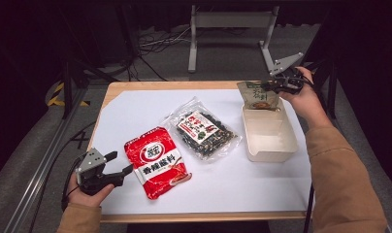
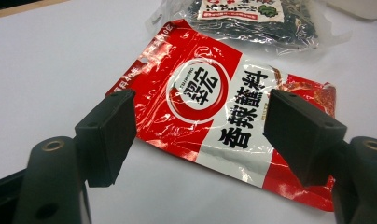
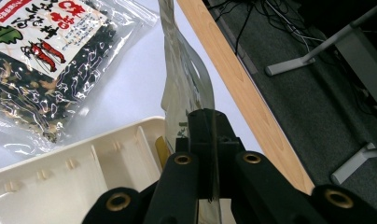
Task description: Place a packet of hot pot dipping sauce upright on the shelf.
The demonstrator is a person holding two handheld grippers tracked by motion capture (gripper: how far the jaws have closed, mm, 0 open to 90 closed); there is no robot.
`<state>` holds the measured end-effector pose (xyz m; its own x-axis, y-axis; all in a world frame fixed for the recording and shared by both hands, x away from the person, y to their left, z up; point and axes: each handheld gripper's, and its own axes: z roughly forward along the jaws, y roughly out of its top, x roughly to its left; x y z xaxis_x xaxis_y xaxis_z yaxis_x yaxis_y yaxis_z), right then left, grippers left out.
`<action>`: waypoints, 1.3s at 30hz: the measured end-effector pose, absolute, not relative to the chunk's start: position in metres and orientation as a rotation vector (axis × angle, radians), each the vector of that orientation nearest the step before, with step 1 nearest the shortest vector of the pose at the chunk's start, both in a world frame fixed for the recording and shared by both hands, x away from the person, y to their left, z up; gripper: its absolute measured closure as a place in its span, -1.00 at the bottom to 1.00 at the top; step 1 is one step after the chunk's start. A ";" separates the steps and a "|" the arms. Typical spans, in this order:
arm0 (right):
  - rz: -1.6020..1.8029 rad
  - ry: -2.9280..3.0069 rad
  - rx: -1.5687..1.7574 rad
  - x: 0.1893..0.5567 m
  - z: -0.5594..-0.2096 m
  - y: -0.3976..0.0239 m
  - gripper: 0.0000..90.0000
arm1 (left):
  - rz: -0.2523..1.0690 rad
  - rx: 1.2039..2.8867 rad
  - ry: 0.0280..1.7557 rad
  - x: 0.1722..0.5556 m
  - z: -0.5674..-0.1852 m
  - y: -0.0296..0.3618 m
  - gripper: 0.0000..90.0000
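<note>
At upper right, our right gripper [image 1: 276, 86] clamps a green pouch [image 1: 258, 96] over the cream tray [image 1: 270, 141], its label partly hidden. Lower left, our left gripper [image 1: 120, 162] gapes beside the red sachet [image 1: 156, 161].

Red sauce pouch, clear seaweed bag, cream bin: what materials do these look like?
Red rectangular sauce pouch: glossy printed plastic film, judging by its creases and glare. Clear dark-filled seaweed bag: thin transparent plastic, crinkled and shiny. Cream rectangular bin: rigid moulded plastic, matte, with ribbed inner walls; probably not card.
</note>
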<state>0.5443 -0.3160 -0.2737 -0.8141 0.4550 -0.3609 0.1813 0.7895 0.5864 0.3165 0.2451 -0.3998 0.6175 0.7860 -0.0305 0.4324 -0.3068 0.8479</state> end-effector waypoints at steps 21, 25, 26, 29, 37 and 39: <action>0.663 2.487 0.642 0.549 -0.297 -0.332 0.91 | 0.487 1.938 0.952 0.320 -0.399 0.241 -0.43; 0.687 2.455 0.701 0.546 -0.296 -0.342 0.71 | 0.483 1.940 0.951 0.321 -0.399 0.240 -0.43; 0.699 2.445 0.712 0.545 -0.295 -0.342 0.64 | 0.485 1.946 0.942 0.321 -0.399 0.240 -0.43; 0.743 2.406 0.739 0.541 -0.290 -0.341 0.46 | 0.489 1.954 0.937 0.322 -0.399 0.238 -0.43; 0.792 2.318 0.750 0.532 -0.277 -0.340 0.08 | 0.486 1.952 0.935 0.324 -0.399 0.238 -0.44; 0.808 2.303 0.743 0.530 -0.274 -0.340 0.06 | 0.479 1.947 0.940 0.325 -0.399 0.237 -0.45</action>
